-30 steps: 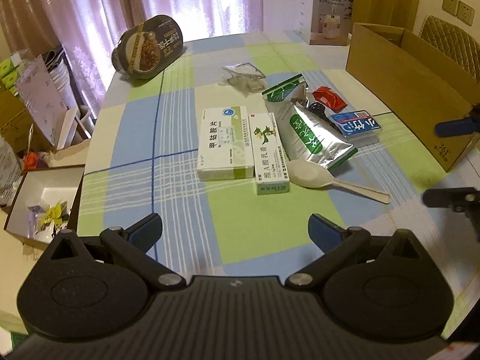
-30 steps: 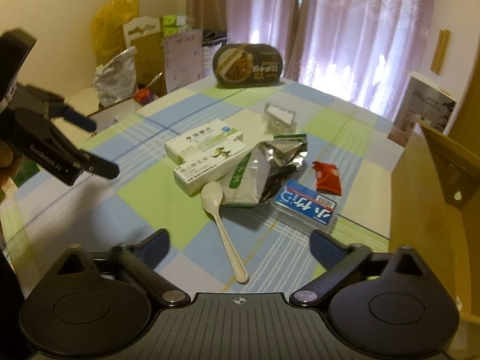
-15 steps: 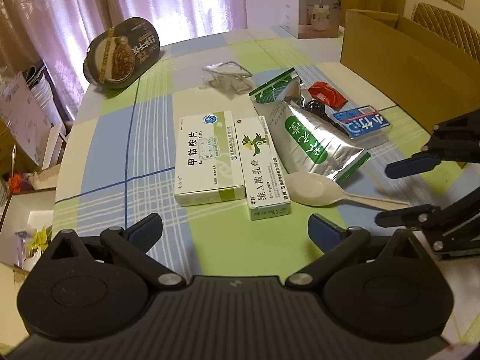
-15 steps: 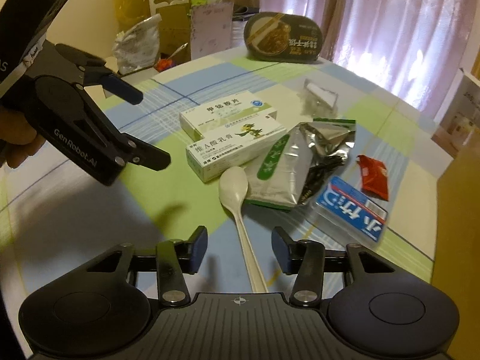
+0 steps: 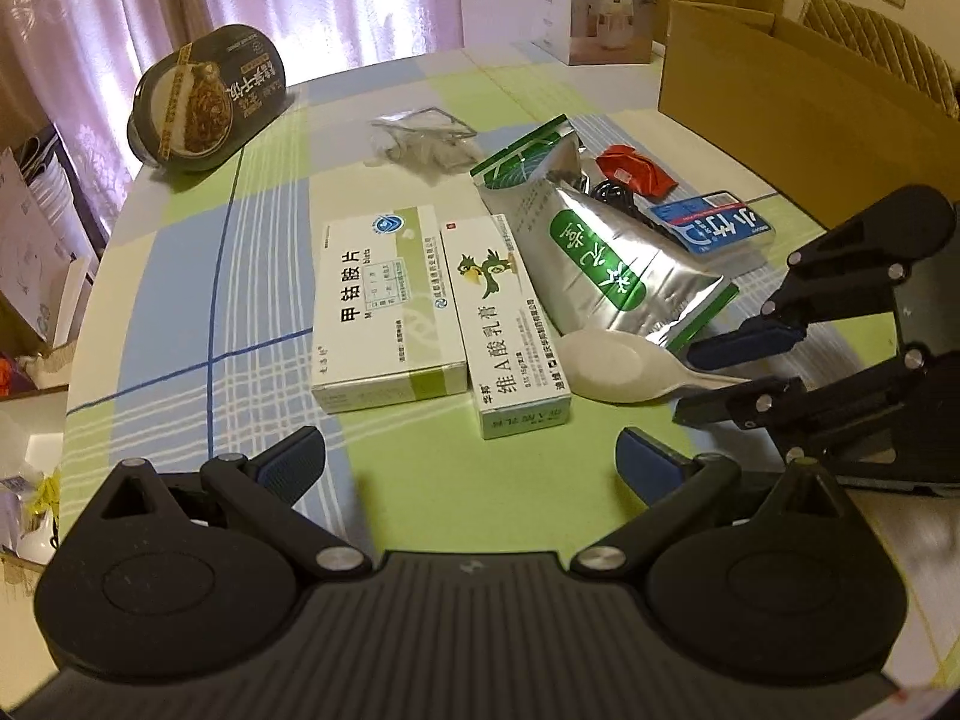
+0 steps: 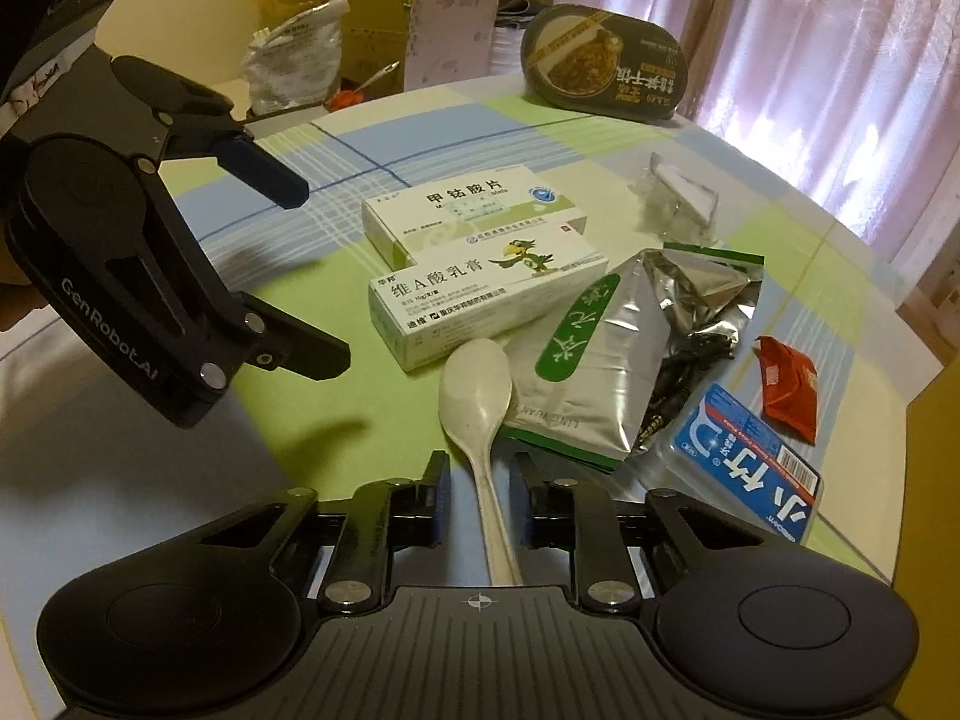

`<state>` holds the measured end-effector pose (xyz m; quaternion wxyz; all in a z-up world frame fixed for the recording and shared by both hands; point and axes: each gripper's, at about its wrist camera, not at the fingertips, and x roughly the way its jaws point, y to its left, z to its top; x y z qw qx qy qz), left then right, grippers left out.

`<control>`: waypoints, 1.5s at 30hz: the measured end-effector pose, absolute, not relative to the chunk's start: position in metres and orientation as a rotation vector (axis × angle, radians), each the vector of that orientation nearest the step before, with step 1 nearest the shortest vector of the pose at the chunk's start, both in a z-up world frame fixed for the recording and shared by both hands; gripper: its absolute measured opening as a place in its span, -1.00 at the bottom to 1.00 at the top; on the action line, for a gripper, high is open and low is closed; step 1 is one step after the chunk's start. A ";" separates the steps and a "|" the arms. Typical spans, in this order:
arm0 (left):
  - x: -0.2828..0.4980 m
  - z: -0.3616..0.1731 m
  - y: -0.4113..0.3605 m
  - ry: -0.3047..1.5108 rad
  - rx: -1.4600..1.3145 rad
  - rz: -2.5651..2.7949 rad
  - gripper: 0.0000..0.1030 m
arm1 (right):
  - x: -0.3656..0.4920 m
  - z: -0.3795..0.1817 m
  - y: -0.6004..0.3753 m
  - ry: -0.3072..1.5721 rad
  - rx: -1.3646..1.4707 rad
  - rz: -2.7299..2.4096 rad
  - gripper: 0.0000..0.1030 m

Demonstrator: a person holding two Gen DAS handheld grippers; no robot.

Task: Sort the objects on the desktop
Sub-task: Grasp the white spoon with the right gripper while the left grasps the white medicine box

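Spoon (image 6: 477, 414) lies on the bench (image 6: 180, 480) w/ 2 medicine boxes (image 6: 480, 252) to its left, foil pouch (image 6: 606, 360) touching its right. Left gripper (image 6: 312, 276) hovers spread wide, empty. Right gripper (image 6: 480, 501) straddles the spoon handle, jaws narrowed but not clamped.

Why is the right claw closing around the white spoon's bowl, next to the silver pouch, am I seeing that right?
Not quite. The right claw straddles the spoon's handle, not its bowl; the bowl lies ahead of the fingers. The right wrist view shows it. The silver pouch is indeed beside it.
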<state>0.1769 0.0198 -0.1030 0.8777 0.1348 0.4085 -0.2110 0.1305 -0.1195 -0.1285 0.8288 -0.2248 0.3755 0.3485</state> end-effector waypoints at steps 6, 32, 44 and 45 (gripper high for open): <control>0.178 -0.104 0.015 0.849 0.277 -0.445 0.97 | 0.127 -0.127 -0.119 0.781 -0.483 0.748 -0.94; 0.196 -0.117 -0.004 0.870 0.214 -0.413 -0.35 | 0.098 -0.103 -0.183 0.805 -0.290 0.606 -0.95; 0.123 -0.102 -0.006 0.968 0.220 -0.426 -0.35 | 0.077 -0.086 -0.224 0.913 -0.119 0.521 -0.95; 0.115 -0.102 -0.008 0.973 0.228 -0.428 -0.35 | 0.074 -0.084 -0.225 0.918 -0.119 0.516 -0.95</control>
